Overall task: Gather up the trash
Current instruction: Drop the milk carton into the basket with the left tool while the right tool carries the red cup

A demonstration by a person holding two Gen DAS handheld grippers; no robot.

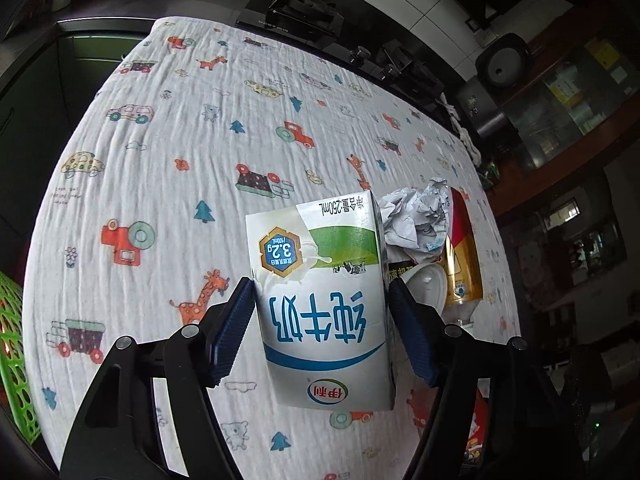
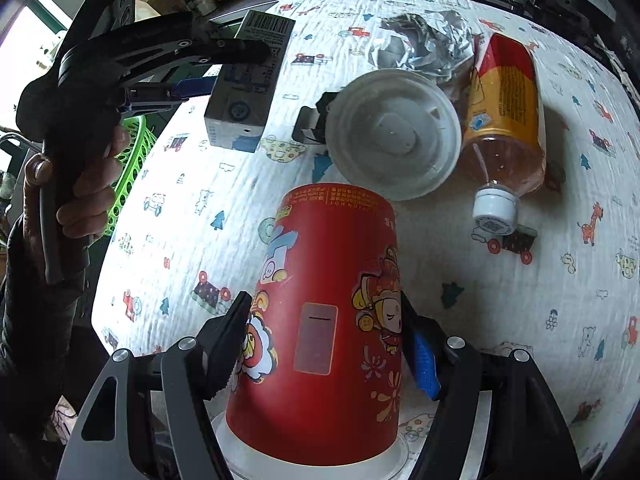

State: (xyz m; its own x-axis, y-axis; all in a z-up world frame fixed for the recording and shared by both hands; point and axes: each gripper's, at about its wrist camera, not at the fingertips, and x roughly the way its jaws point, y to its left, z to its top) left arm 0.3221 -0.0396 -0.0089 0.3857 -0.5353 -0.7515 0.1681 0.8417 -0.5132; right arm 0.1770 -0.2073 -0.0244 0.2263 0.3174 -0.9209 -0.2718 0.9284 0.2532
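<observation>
Item: white rectangular milk carton (image 1: 324, 304), clamped between the pads of the left gripper (image 1: 322, 328) above the printed white tablecloth (image 1: 160, 184); red printed paper cup (image 2: 320, 320), upside down on its lid, clamped by the right gripper (image 2: 324, 340). Risks: the thin cup wall may buckle and slip; either item could miss the green plastic basket (image 2: 132, 160) at the table edge.

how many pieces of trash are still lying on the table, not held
3: a crumpled paper ball at the far side, a white lidded cup in front of it, and a plastic bottle lying at its right. More may be hidden behind the held red cup or milk carton.
</observation>
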